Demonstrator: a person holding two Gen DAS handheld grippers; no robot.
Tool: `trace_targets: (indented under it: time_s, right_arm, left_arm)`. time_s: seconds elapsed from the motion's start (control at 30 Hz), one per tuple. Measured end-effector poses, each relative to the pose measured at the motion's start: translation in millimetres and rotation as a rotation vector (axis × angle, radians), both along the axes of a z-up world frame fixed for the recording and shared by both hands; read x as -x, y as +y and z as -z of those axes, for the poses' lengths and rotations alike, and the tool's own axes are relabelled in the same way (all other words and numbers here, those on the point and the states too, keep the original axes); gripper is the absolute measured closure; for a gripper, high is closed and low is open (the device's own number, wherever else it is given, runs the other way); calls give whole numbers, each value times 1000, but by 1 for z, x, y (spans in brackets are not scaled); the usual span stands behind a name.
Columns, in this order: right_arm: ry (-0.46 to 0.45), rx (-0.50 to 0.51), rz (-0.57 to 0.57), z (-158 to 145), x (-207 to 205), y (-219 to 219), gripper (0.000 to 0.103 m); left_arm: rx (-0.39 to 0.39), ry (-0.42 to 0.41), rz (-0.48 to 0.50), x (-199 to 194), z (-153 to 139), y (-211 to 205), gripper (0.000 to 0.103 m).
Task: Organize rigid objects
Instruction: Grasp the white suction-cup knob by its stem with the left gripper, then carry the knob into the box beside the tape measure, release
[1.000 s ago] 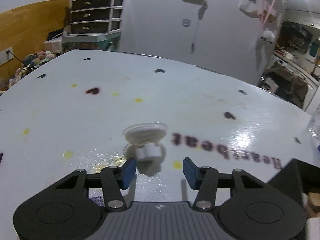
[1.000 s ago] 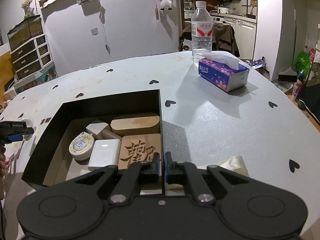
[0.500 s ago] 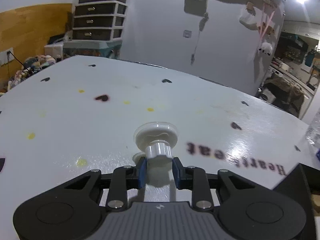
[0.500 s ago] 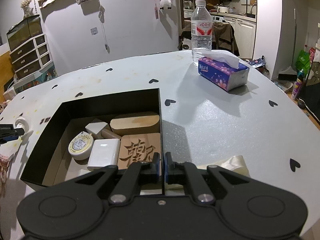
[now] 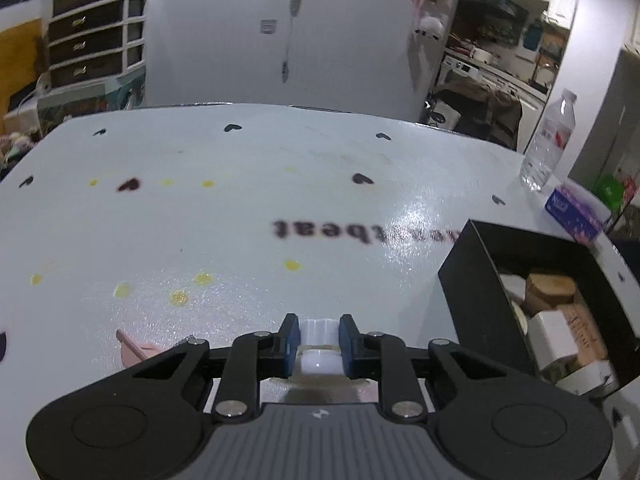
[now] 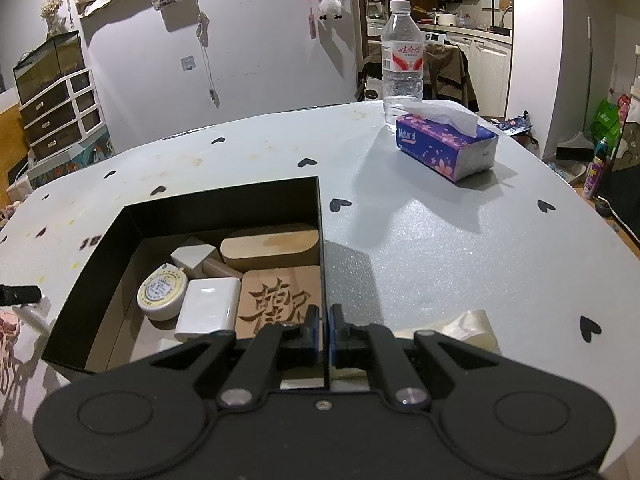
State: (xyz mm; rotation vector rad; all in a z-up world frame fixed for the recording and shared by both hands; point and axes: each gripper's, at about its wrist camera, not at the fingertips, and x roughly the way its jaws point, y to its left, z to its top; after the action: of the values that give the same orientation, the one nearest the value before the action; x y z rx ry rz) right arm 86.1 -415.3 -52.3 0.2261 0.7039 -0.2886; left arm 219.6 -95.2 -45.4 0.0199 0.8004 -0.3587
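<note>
Gripping a small white ribbed knob [image 5: 318, 344] between my left gripper [image 5: 319, 346] pads, I look along my fingers across the pale table [image 5: 240, 220]. My blue pads [image 5: 291, 344] are clamped on the knob's two sides, its short axis running forward between them; the wider part under it is mostly hidden by my gripper. The black box [image 5: 472, 280] where things are being collected sits toward the table's right edge, to the right of my fingertips and a little ahead, so I judge the coming move to be a carry rightward over its near wall. Inside it I make out wooden blocks and a white block. A water bottle [image 5: 548, 140] and tissue pack [image 5: 572, 210] stand at the far right corner.

A second ago my left jaws stood apart with the knob lying on the table just ahead of them; they have since closed on it, and the box, then barely at the frame edge, now shows much more fully.

From my right wrist, my right gripper [image 6: 323, 332] has its fingers together, pinching the box's thin right wall at the near corner. The box [image 6: 224, 208] holds a tape measure [image 6: 162, 290], a white charger [image 6: 208, 308], a carved wooden tile [image 6: 280, 300] and a rounded wood block [image 6: 270, 246]. My left gripper shows at the table's left edge, the nearer hand to the box's open left side. This view is unchanged.
</note>
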Motion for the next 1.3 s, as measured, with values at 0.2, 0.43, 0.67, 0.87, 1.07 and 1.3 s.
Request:
trace_targets:
  time_s: [0.2,0.43,0.67,0.87,1.07,1.3]
  right_arm:
    - [-1,0,1,0,1,-1,98]
    - [1,2,0,0,1,-1,98]
    - [1,3,0,0,1,-1,98]
    - [2,3,-1,0,1,-1,98]
    - [2,4,-1,0,1,-1,98]
    - [4,7,-1,1,1,0,98]
  left_arm:
    - [-26,-24,22,7,3,-6,78]
    - [-37,-11,40,31,8,-5,71]
    - [-42,-24,49,57,13,0,72]
    - [-39,-44,40,63,13,3,74]
    - [-12,-97,63,66,-1,-3,74]
    - [103,-184,204,69,-45,-35,74]
